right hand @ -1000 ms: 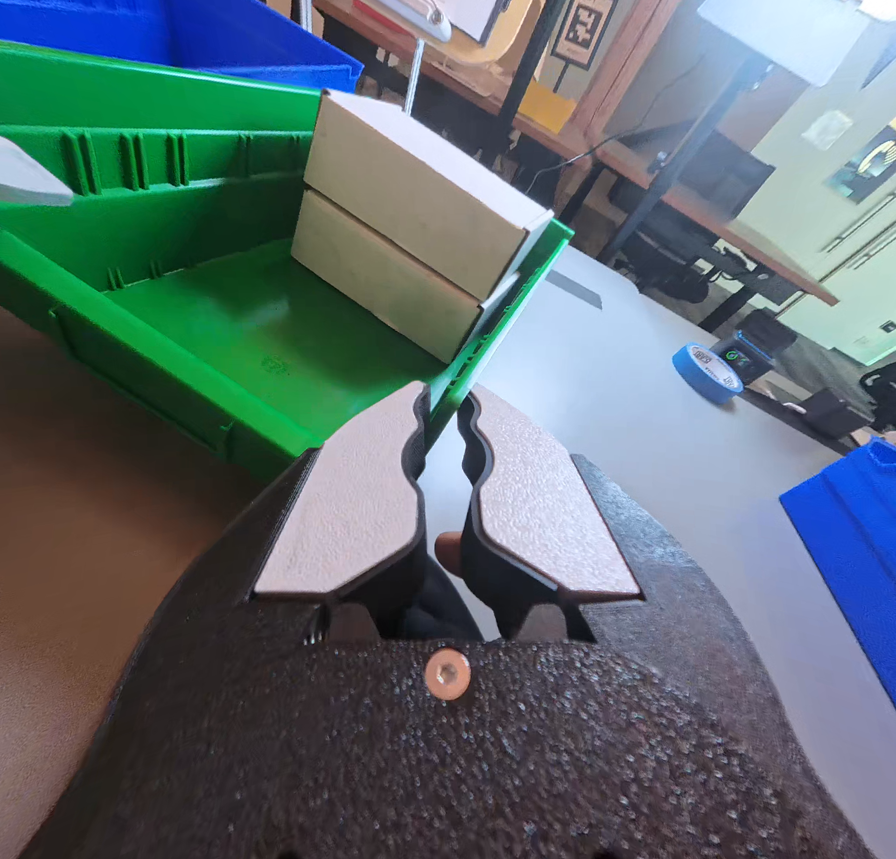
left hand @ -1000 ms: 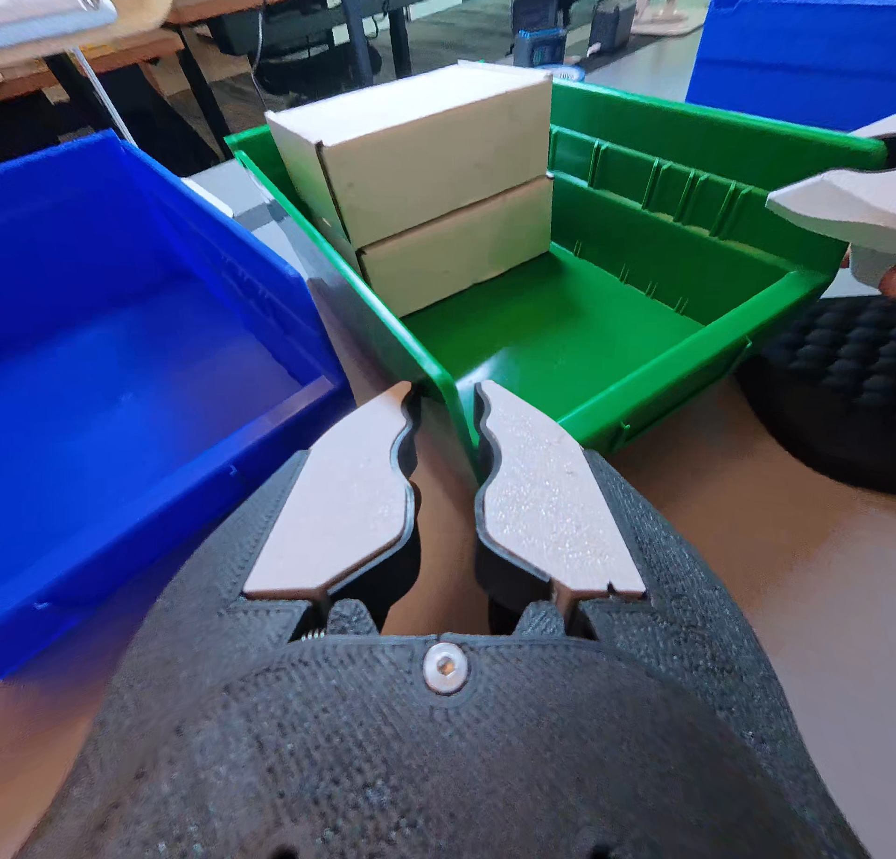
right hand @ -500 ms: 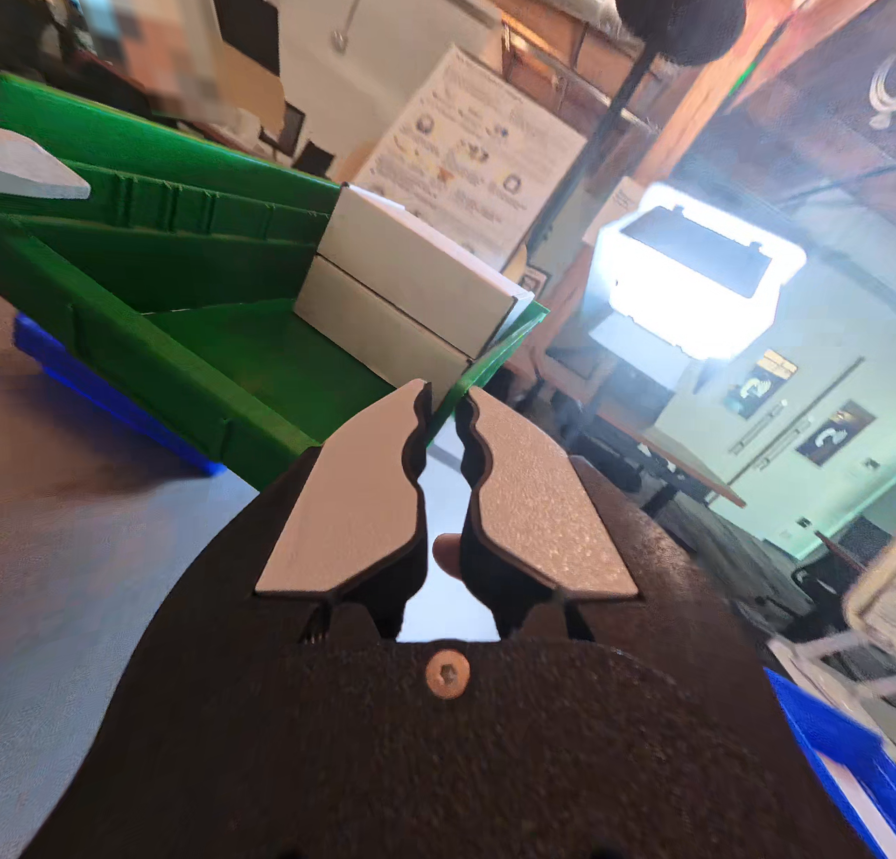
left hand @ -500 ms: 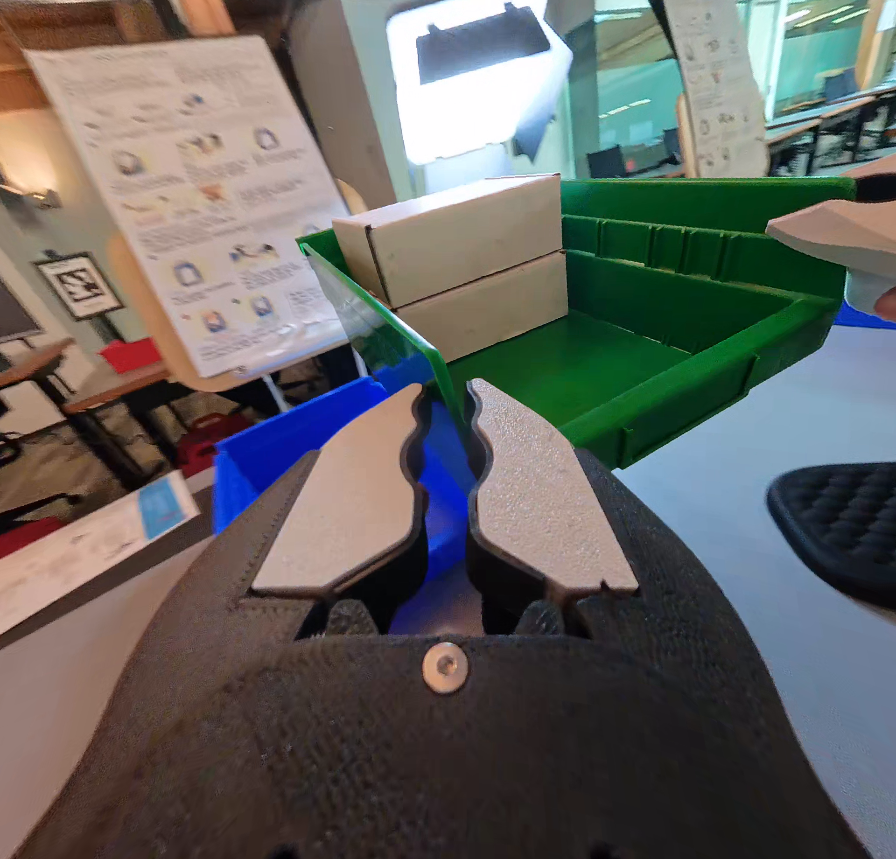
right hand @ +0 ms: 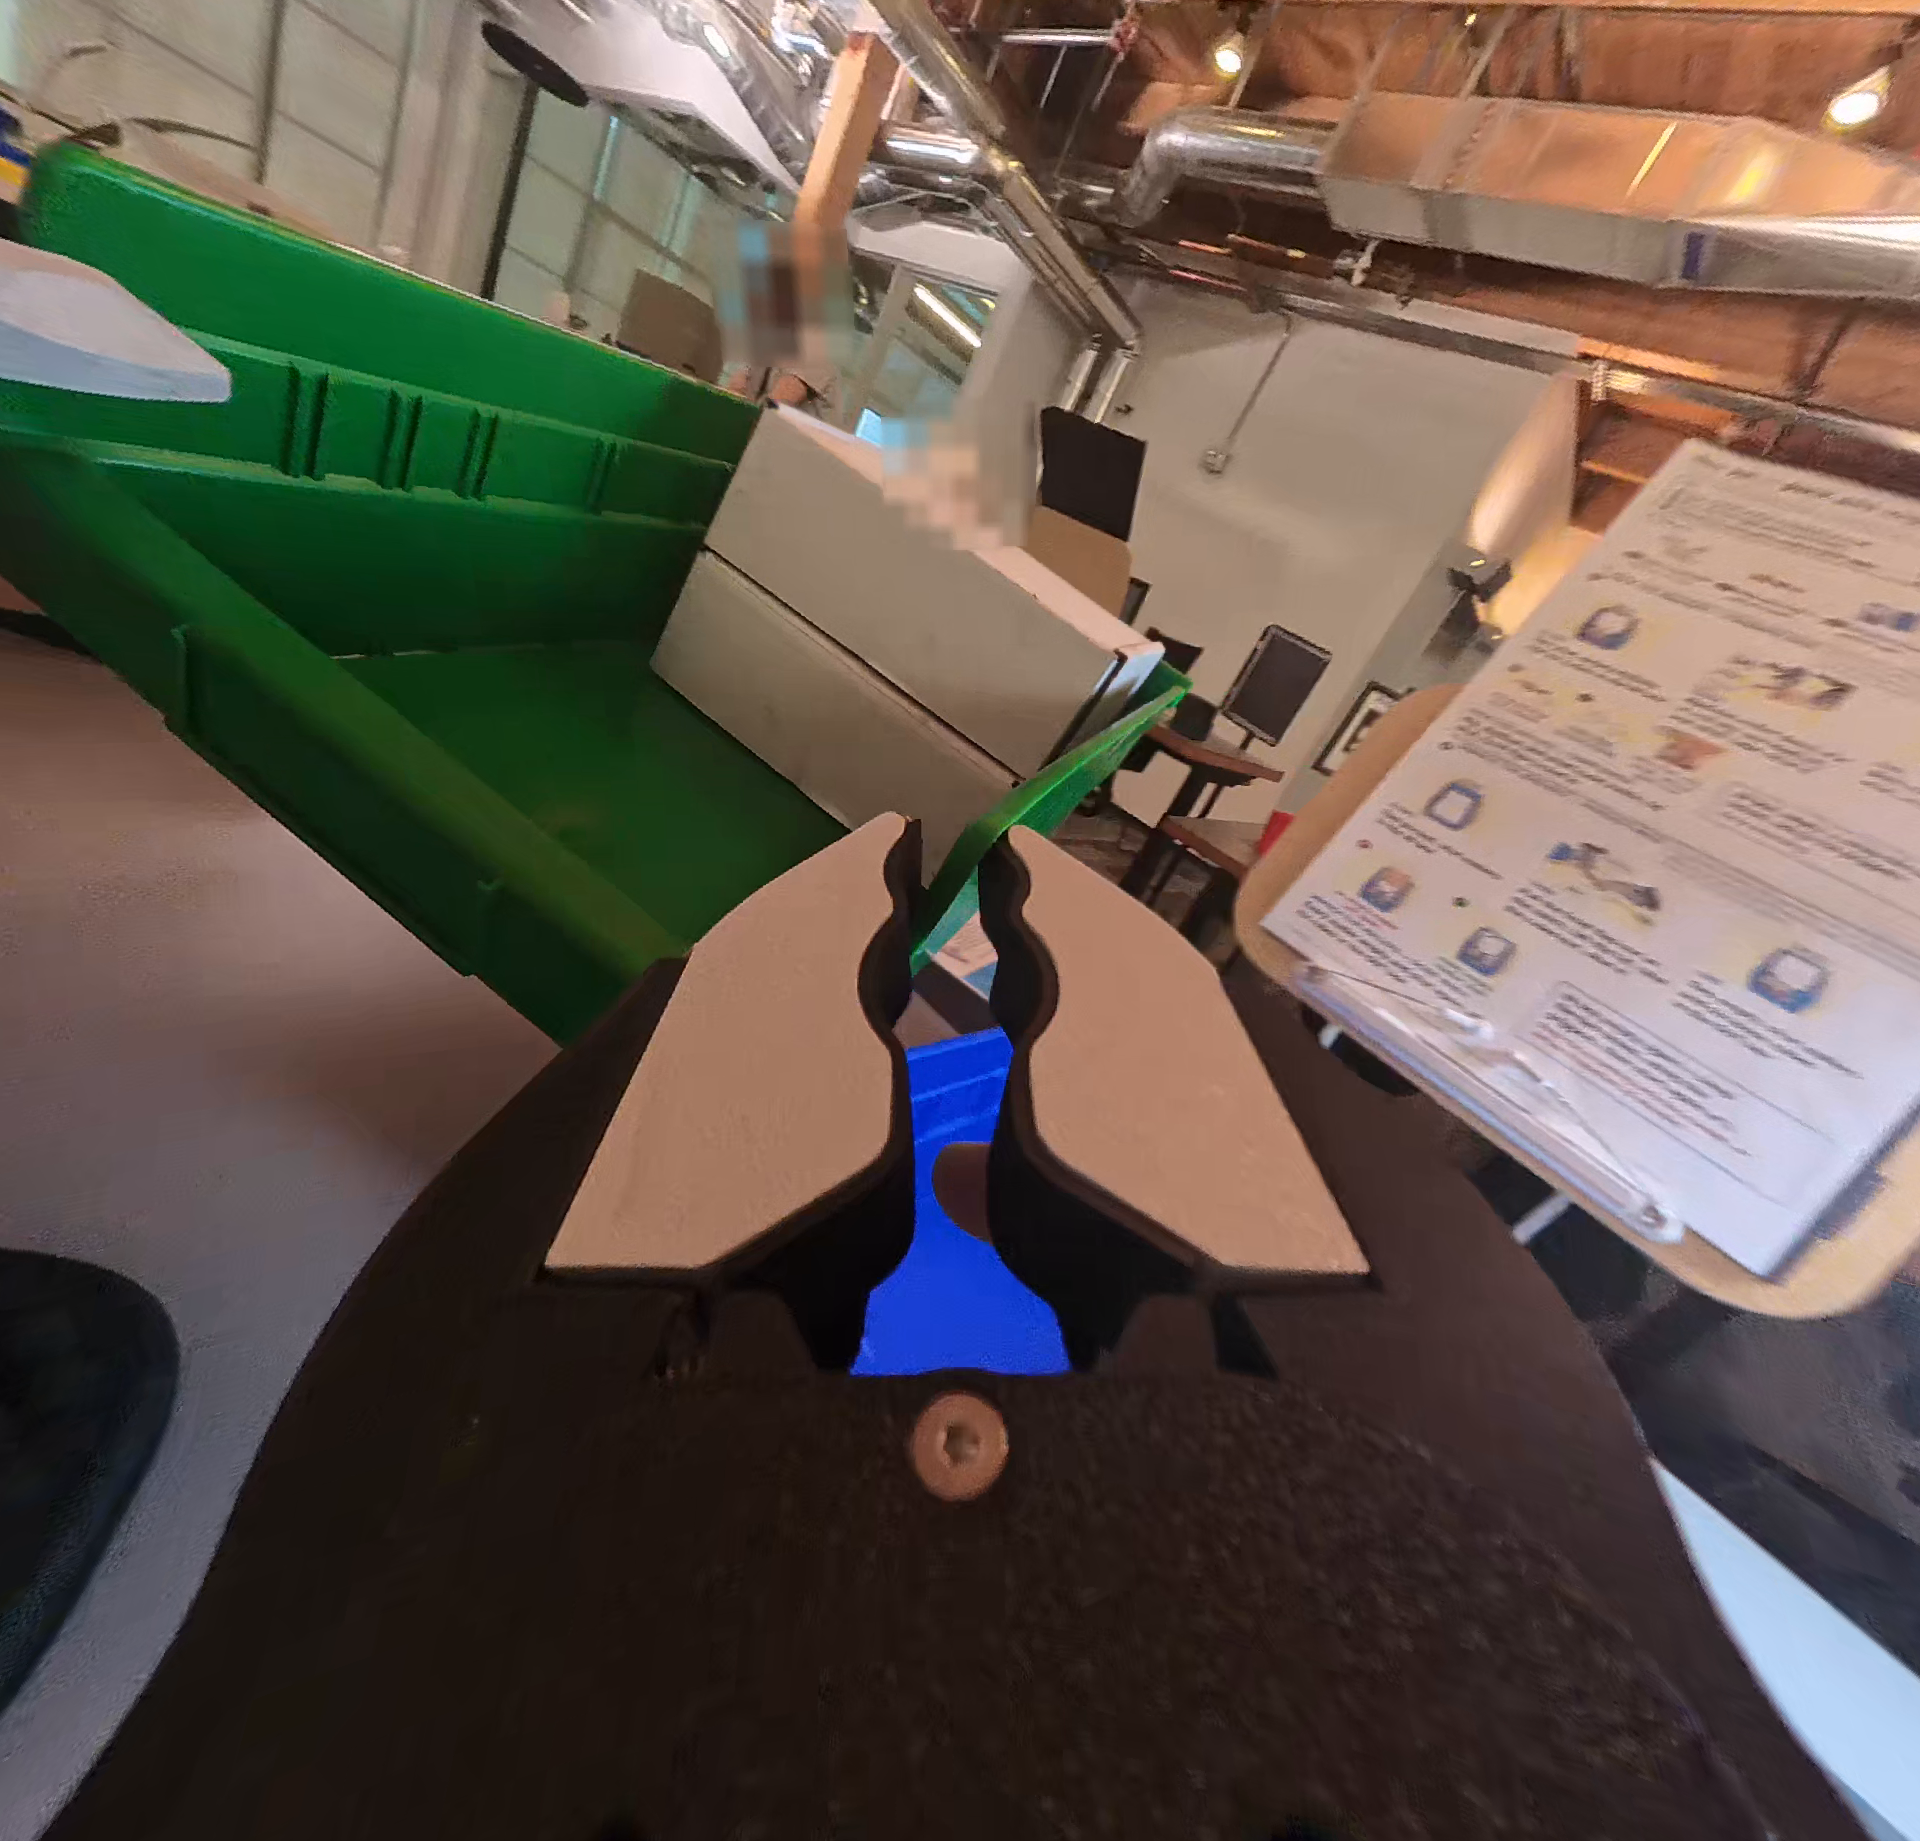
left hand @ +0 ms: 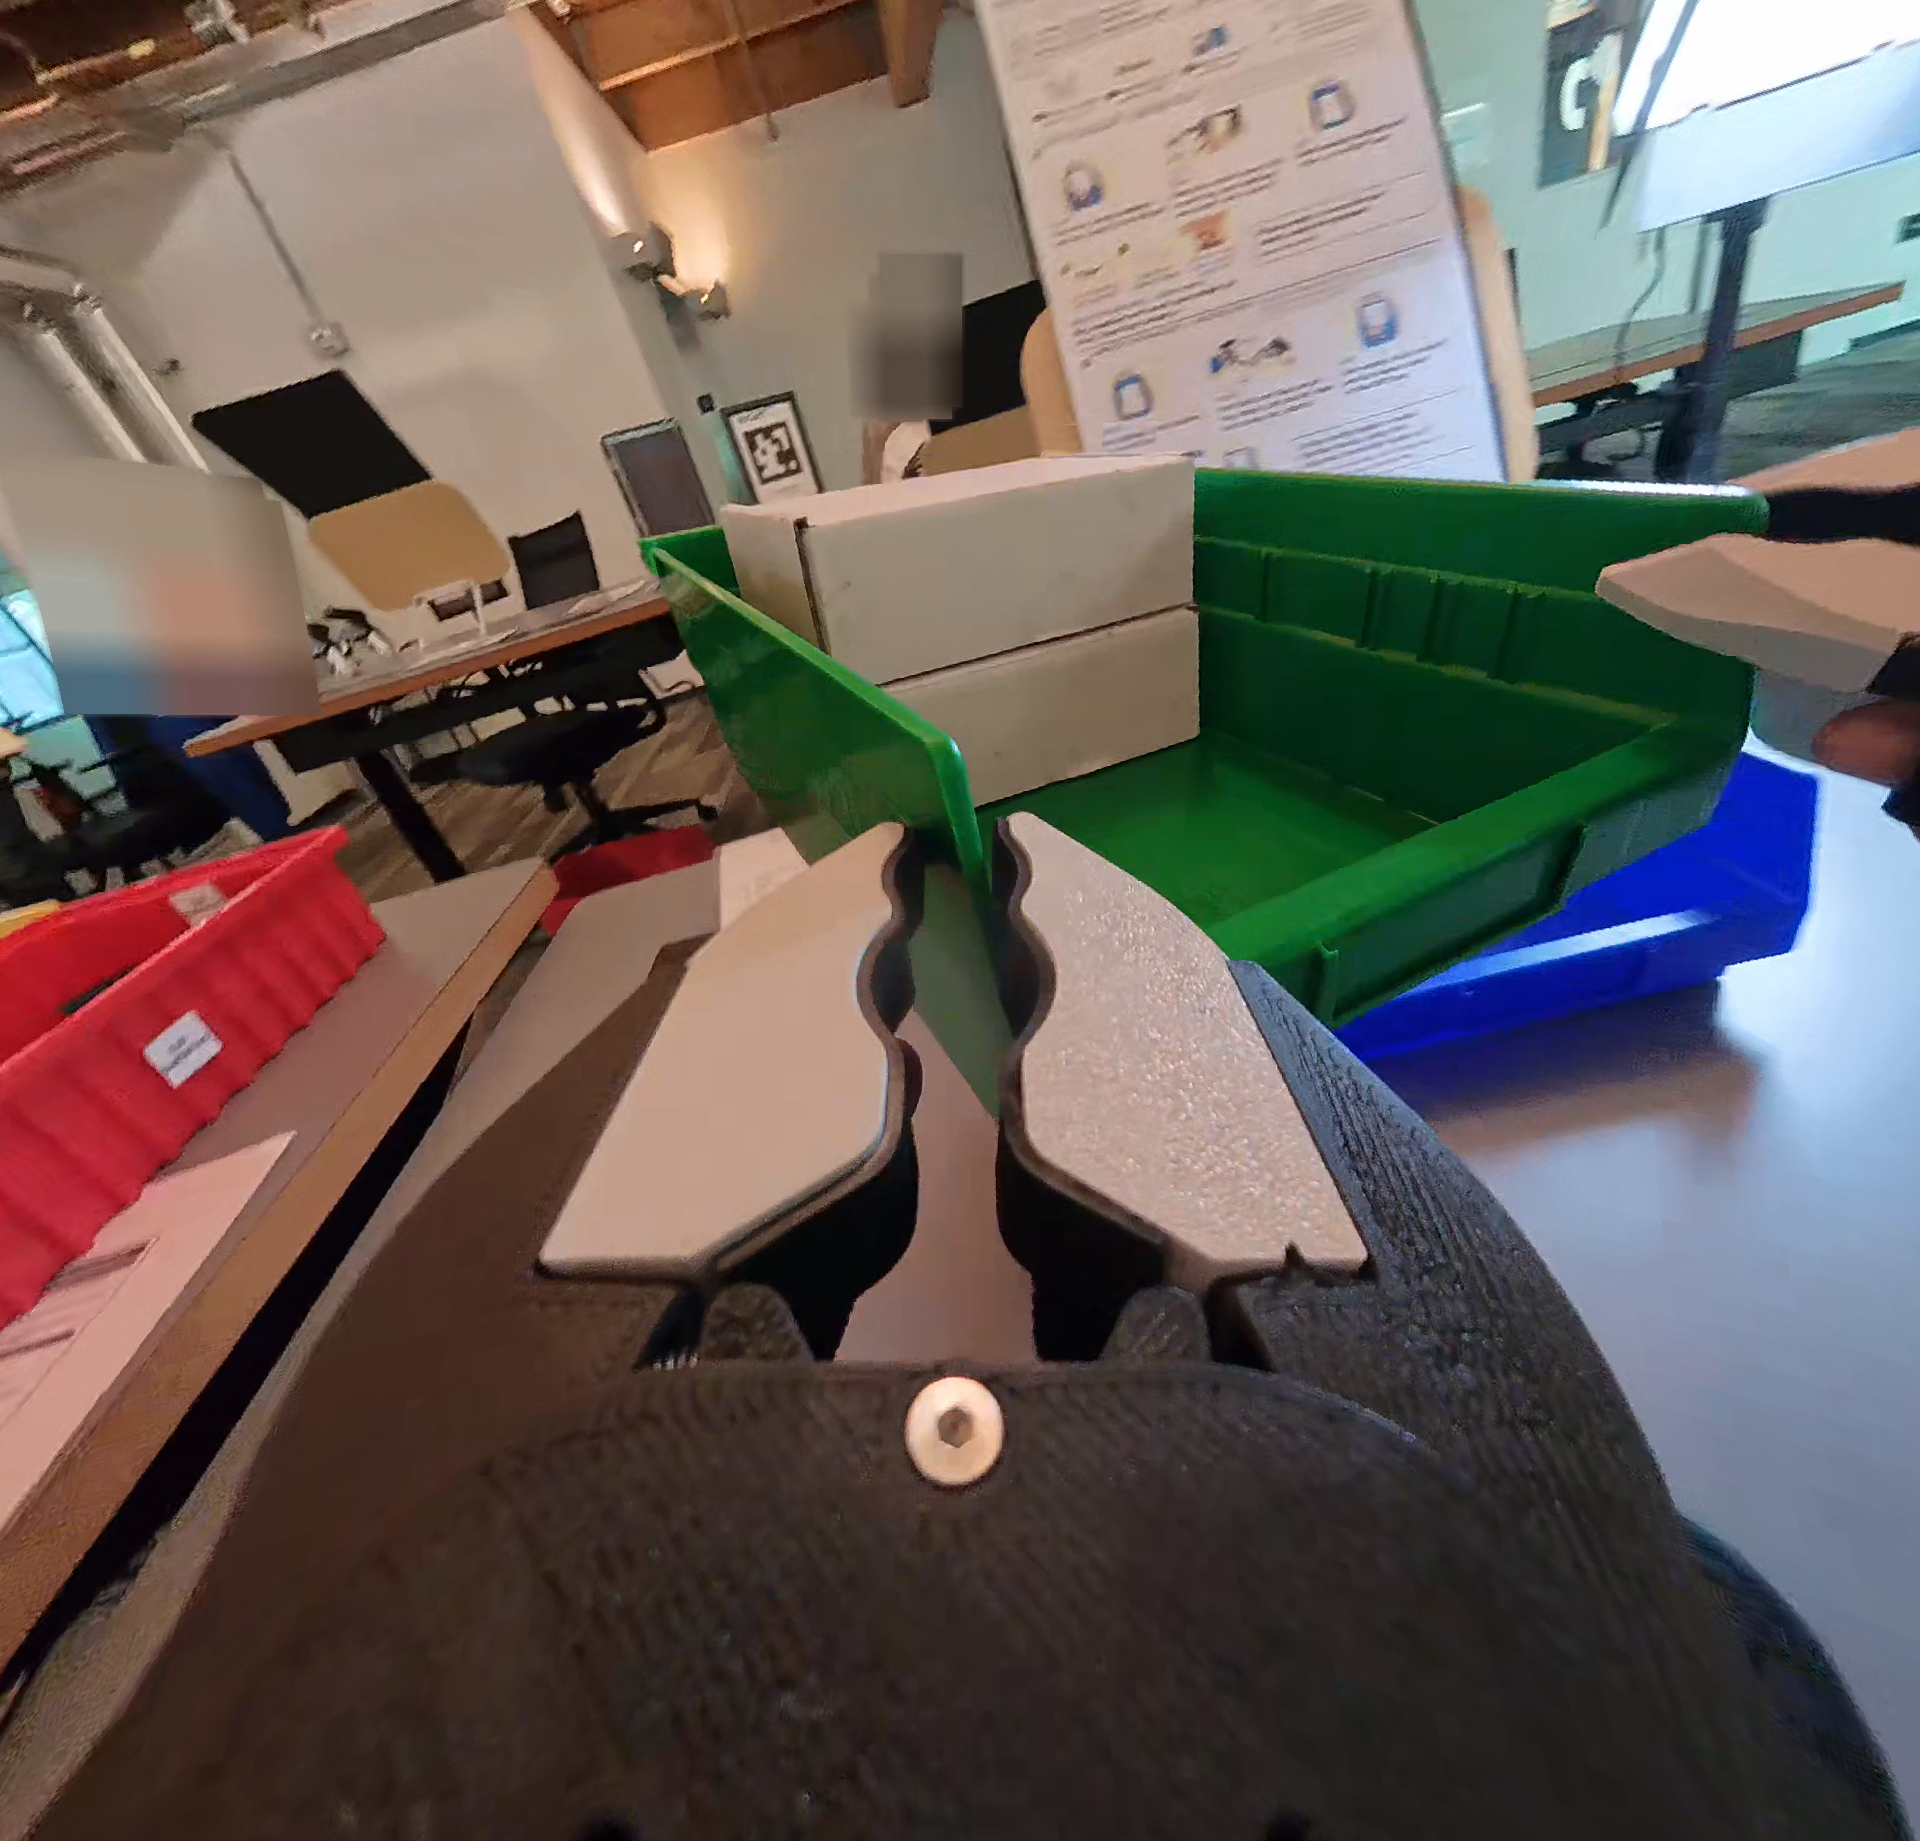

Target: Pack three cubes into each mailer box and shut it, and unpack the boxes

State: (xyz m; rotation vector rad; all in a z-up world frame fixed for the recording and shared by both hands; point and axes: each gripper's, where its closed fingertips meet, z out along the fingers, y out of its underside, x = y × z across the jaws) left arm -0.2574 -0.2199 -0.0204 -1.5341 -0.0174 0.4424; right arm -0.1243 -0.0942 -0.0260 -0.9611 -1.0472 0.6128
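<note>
The green bin (left hand: pixel 1403 856) had gone higher, both grippers (left hand: pixel 948 861) (right hand: pixel 948 856) pinching its walls; tipped, its two boxes (left hand: pixel 997 586) might slide out.

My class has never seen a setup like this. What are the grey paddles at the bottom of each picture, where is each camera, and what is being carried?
A person holds two hand grippers; each carries a camera looking along its grey fingers. The left gripper and right gripper each pinch a side wall of one green bin, lifted and tilted. Two closed cardboard mailer boxes sit stacked inside it. A blue bin lies beneath, a red bin farther left.
</note>
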